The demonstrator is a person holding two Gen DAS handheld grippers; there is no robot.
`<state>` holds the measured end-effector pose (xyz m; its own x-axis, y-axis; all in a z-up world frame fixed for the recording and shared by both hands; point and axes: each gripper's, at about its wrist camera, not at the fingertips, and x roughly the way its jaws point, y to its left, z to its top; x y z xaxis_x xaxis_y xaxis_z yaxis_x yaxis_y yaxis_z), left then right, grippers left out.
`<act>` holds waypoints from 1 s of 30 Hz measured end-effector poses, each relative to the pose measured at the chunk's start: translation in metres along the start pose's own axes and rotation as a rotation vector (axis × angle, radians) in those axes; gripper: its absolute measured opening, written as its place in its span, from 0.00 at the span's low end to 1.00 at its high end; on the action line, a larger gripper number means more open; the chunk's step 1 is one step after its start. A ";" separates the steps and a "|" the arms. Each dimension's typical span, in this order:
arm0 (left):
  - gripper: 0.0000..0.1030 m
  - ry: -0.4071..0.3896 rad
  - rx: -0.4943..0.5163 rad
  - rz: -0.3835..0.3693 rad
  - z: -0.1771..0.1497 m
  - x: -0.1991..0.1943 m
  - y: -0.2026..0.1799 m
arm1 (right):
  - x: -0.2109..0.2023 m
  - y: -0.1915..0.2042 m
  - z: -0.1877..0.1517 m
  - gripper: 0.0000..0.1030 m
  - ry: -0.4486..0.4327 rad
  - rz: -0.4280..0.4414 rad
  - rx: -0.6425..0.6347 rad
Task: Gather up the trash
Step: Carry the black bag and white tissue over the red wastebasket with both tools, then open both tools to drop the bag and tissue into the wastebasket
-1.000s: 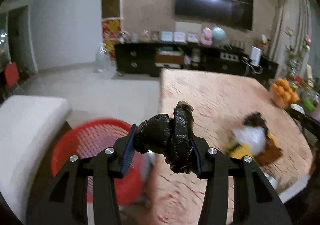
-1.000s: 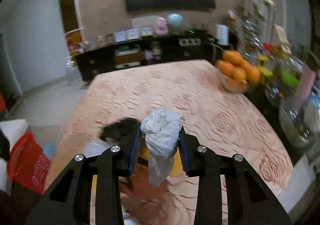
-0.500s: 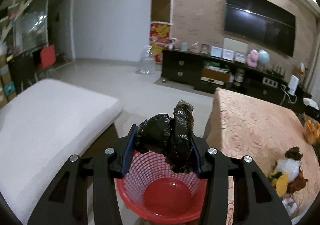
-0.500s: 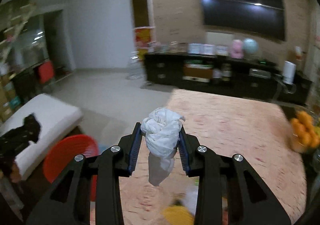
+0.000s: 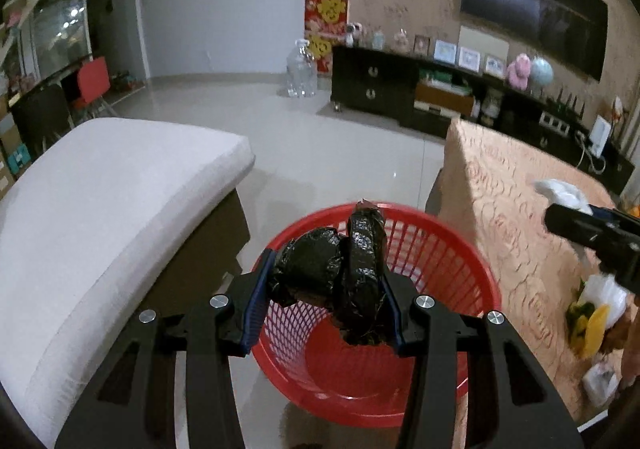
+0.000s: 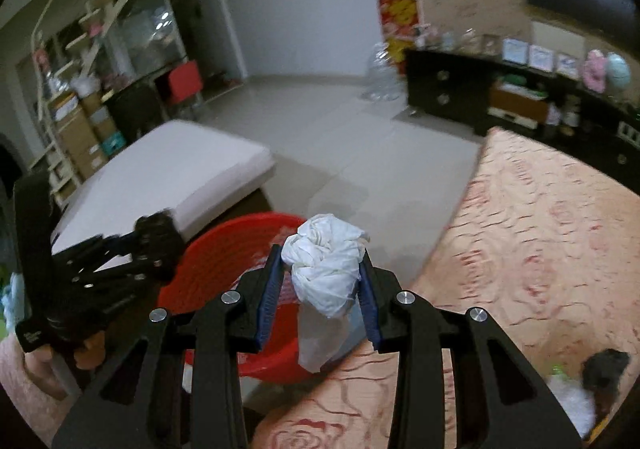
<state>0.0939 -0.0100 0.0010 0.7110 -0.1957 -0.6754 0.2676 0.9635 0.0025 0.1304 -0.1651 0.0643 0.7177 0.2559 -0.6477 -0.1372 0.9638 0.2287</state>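
Trash on its way to the red basket

The left hand-held gripper [image 5: 326,289] is clamped on a crumpled black bag [image 5: 334,281]. It hangs right over the red basket [image 5: 460,249], which stands on the floor between the white cushion seat [image 5: 100,217] and the desk [image 5: 520,217]. The part of the basket floor that shows looks bare, so it seems nothing has gone in yet.

The right hand-held gripper [image 6: 320,285] is clamped on a ball of white paper [image 6: 326,261], with a loose tail hanging down. It is over the desk edge, close to the basket [image 6: 216,261] but not quite above it. In that view the left hand-held gripper [image 6: 148,237] shows over the far side of the basket.

So two bits of trash are picked up, but neither is dropped. The black bag looks ready to be let go. The white paper probably needs to go a little further over the rim first.

More trash waits on the desk: a pile of white, yellow and dark scraps [image 5: 592,313] near its edge. That would need at least one more trip.
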 end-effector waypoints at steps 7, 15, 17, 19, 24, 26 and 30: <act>0.44 0.077 0.039 0.014 -0.013 0.016 0.001 | 0.027 0.016 -0.005 0.34 0.063 0.049 -0.016; 0.52 0.120 0.085 0.021 -0.022 0.025 -0.001 | 0.045 0.014 -0.004 0.40 0.093 0.073 0.012; 0.58 0.120 0.095 0.025 -0.021 0.026 -0.003 | 0.048 0.013 -0.005 0.50 0.099 0.078 0.034; 0.62 0.118 0.099 0.021 -0.022 0.026 -0.003 | 0.047 0.011 -0.005 0.58 0.096 0.079 0.050; 0.72 0.109 0.093 0.023 -0.022 0.024 -0.001 | 0.040 0.006 -0.005 0.63 0.084 0.070 0.070; 0.73 0.105 0.082 0.018 -0.021 0.023 0.001 | 0.035 0.003 -0.006 0.63 0.073 0.059 0.069; 0.73 0.074 0.048 -0.007 -0.018 0.016 0.004 | 0.018 0.002 -0.004 0.63 0.031 0.017 0.045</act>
<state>0.0945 -0.0062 -0.0234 0.6599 -0.1864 -0.7278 0.3045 0.9520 0.0323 0.1401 -0.1586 0.0503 0.6940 0.2748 -0.6654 -0.1177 0.9551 0.2718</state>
